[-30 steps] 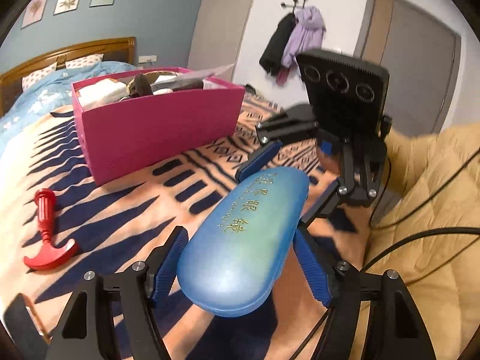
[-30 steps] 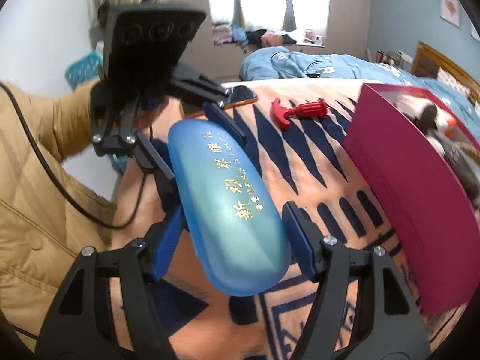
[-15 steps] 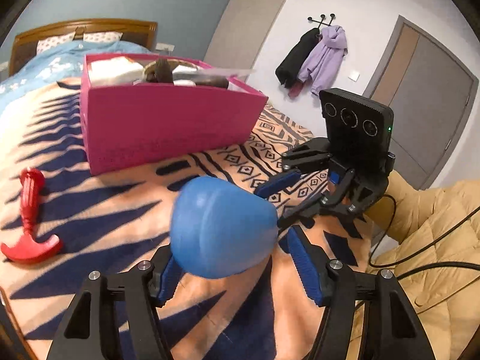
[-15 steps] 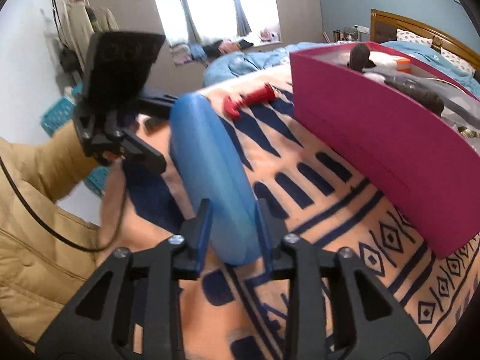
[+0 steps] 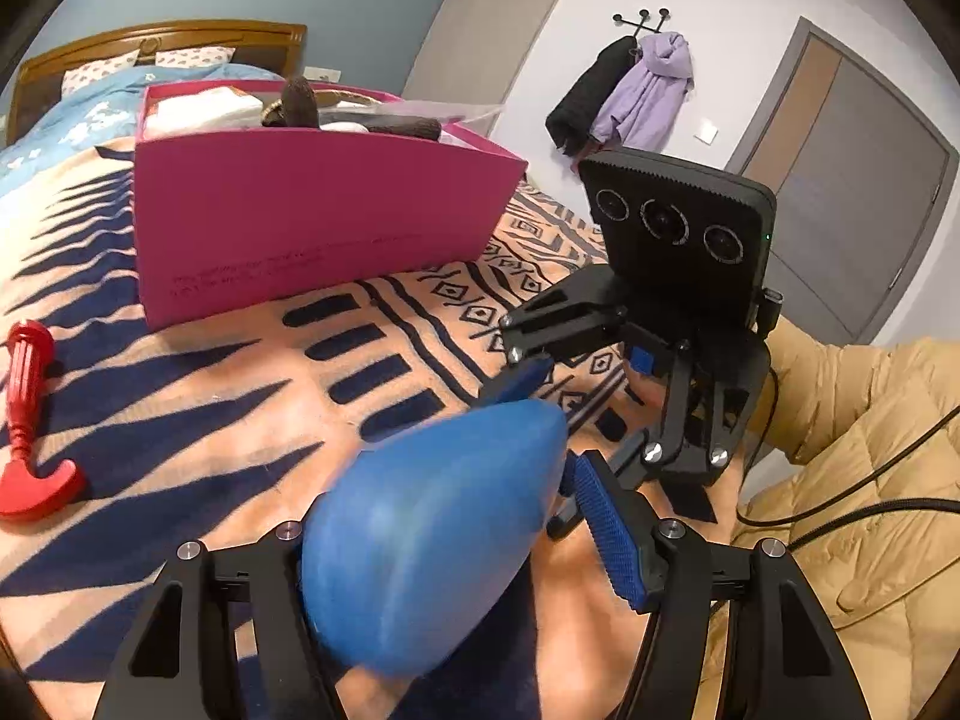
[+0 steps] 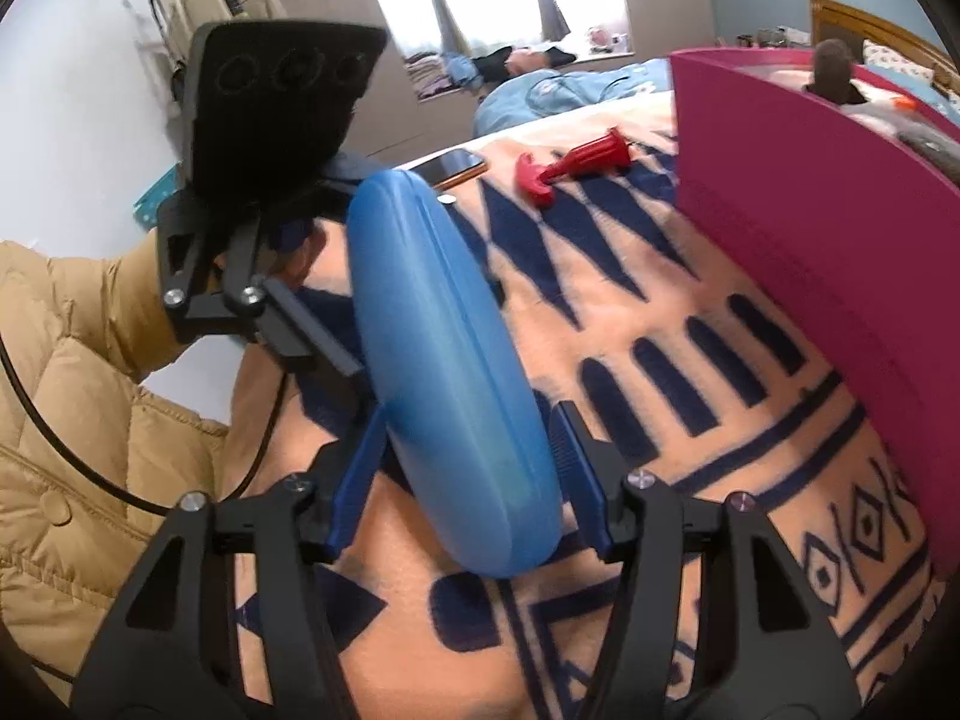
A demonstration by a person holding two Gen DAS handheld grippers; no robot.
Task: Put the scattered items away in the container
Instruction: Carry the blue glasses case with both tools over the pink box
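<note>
A blue glasses case [image 5: 432, 534] is held off the patterned blanket between both grippers, one at each end. In the left wrist view the left gripper [image 5: 456, 546] has its jaws spread, with a gap showing at its right finger [image 5: 612, 540]. In the right wrist view the right gripper [image 6: 468, 480] is closed on the near end of the case [image 6: 444, 360], which stands on its edge. The pink box [image 5: 312, 222], holding several items, stands behind on the bed; it also shows in the right wrist view [image 6: 828, 276]. A red toy hammer [image 5: 30, 426] lies on the blanket.
A phone [image 6: 453, 167] lies near the blanket's edge beyond the case, next to the red toy hammer [image 6: 570, 171]. The person's tan padded jacket [image 5: 870, 480] is at the bed's side. Blue bedding and a wooden headboard [image 5: 162, 39] lie behind the box.
The case has turned from lying flat to standing on its edge. The right gripper has closed onto it, and both grippers have lifted and tilted with it.
</note>
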